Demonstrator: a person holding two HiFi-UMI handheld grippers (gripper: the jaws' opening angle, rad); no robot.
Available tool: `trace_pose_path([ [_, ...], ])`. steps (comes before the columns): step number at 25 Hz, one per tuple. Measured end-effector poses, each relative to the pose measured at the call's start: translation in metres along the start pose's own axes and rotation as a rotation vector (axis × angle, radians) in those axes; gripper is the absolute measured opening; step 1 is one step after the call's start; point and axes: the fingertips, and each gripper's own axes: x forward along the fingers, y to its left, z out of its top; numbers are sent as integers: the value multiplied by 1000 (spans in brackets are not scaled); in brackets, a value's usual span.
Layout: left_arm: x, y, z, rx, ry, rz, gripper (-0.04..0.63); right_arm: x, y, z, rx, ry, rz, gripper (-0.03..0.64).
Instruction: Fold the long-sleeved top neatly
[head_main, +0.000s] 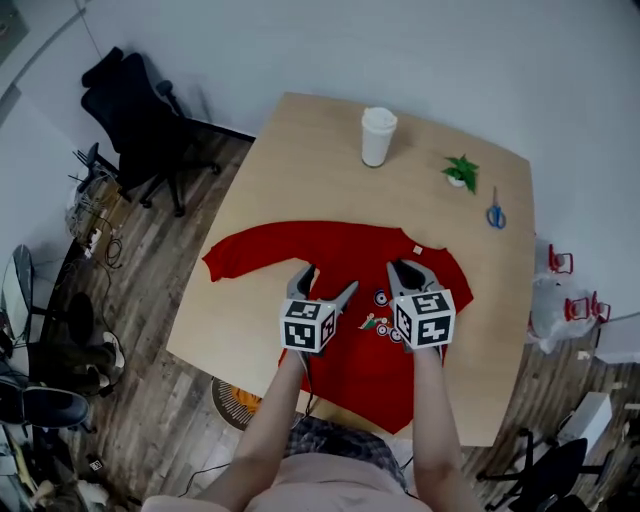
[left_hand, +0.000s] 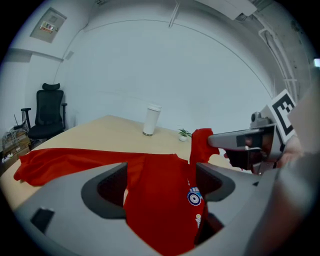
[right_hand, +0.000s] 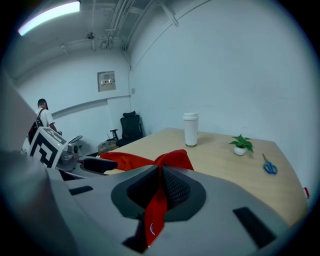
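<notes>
A red long-sleeved top (head_main: 350, 250) lies spread on the wooden table (head_main: 300, 160), one sleeve (head_main: 235, 255) stretched out to the left. My right gripper (head_main: 405, 272) is shut on a fold of the red fabric (right_hand: 172, 159) and holds it lifted off the table; the pinched cloth hangs down between the jaws (right_hand: 161, 170). My left gripper (head_main: 322, 285) hovers over the top's middle, jaws spread wide (left_hand: 161, 170). The printed chest (left_hand: 194, 196) shows between them, and the pads do not press on it. The right gripper (left_hand: 215, 140) and its raised cloth show at the right of the left gripper view.
A white lidded cup (head_main: 378, 136) stands at the table's far side. A small potted plant (head_main: 461, 172) and blue scissors (head_main: 496, 213) lie at the far right. A black office chair (head_main: 135, 110) stands on the floor to the left.
</notes>
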Motion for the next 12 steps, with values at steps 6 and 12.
trace_pose_path([
  [6, -8, 29, -15, -22, 20, 34, 426, 64, 31, -38, -40, 142, 80, 31],
  [12, -16, 51, -29, -47, 34, 56, 426, 106, 44, -67, -14, 222, 95, 38],
])
